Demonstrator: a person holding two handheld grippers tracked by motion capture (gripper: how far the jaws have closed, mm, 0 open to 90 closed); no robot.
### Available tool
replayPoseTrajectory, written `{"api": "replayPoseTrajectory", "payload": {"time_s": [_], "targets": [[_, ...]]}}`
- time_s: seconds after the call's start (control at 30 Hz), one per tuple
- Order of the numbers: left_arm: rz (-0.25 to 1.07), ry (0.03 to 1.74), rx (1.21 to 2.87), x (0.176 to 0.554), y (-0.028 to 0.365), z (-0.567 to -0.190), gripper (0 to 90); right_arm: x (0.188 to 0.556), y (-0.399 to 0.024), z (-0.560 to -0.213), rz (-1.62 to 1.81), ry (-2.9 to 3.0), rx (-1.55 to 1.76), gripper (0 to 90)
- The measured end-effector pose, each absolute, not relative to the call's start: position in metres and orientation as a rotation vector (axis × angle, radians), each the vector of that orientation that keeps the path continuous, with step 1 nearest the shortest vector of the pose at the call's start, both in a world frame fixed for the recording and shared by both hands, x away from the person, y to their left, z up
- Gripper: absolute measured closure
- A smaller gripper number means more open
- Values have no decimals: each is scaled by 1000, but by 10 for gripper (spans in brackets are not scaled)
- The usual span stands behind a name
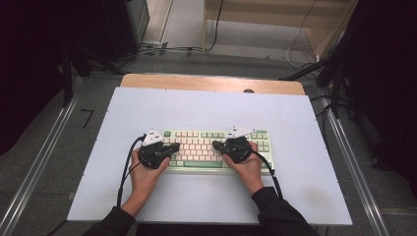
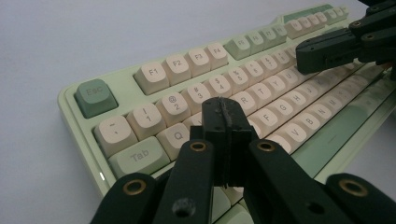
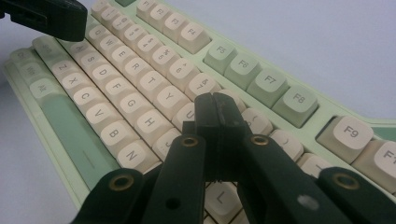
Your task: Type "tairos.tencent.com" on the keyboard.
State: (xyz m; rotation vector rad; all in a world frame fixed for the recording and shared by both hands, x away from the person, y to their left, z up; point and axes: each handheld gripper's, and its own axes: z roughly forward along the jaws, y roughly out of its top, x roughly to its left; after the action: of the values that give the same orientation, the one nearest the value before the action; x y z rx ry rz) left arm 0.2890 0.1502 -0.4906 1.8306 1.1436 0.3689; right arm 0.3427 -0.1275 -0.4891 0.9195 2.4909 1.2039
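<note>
One keyboard, pale green case with cream and green keycaps, lying flat on the white surface, a little nearer the person's edge than the middle. Over the keyboard's left half, just past the Q and W keys, the left gripper, fingers pressed together with no gap and nothing between them. Over the keyboard's right half, around the U and J keys, the right gripper, fingers likewise closed flat against each other, holding nothing. Cannot tell whether either tip touches a keycap or hangs just above. Two grippers in all, each in one hand: left hand and right hand coming in from the keyboard's near side, dark sleeves behind them, a black cable trailing from each gripper off the near edge. From the left gripper view, the other gripper's dark tip over the keyboard's far end; from the right gripper view, the same in reverse. Beyond the keyboard's far side, a strip of wooden tabletop past the white sheet. Further off, grey floor with loose cables and metal rails on both sides.
</note>
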Motion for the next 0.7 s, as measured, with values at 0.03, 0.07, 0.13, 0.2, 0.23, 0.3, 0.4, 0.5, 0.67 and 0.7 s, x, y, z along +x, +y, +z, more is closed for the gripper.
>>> {"api": "replayPoseTrajectory", "payload": {"time_s": [0.03,0.07,0.13,0.2,0.23,0.3,0.4,0.5,0.67,0.7], "targets": [[368,1144,1829,289,150,-491,900,343,-127,-489,1203,2491,919,874],[369,1144,1829,289,150,-491,900,343,-127,-489,1203,2492,917,874],[366,1144,1828,289,150,-490,900,342,-127,-489,1198,2493,916,874],[365,1144,1828,289,150,-491,900,342,-127,-489,1197,2493,916,874],[364,1144,1827,289,150,-490,900,342,-127,-489,1196,2492,916,874],[364,1144,1828,289,150,-490,900,342,-127,-489,1194,2492,916,874],[363,1144,1827,289,150,-490,900,342,-127,-489,1194,2492,914,874],[362,1143,1828,289,150,-490,900,342,-127,-489,1194,2491,911,874],[362,1143,1827,289,150,-490,900,342,-126,-489,1192,2491,907,874],[362,1143,1828,289,150,-490,900,342,-126,-489,1186,2493,903,874]]}}
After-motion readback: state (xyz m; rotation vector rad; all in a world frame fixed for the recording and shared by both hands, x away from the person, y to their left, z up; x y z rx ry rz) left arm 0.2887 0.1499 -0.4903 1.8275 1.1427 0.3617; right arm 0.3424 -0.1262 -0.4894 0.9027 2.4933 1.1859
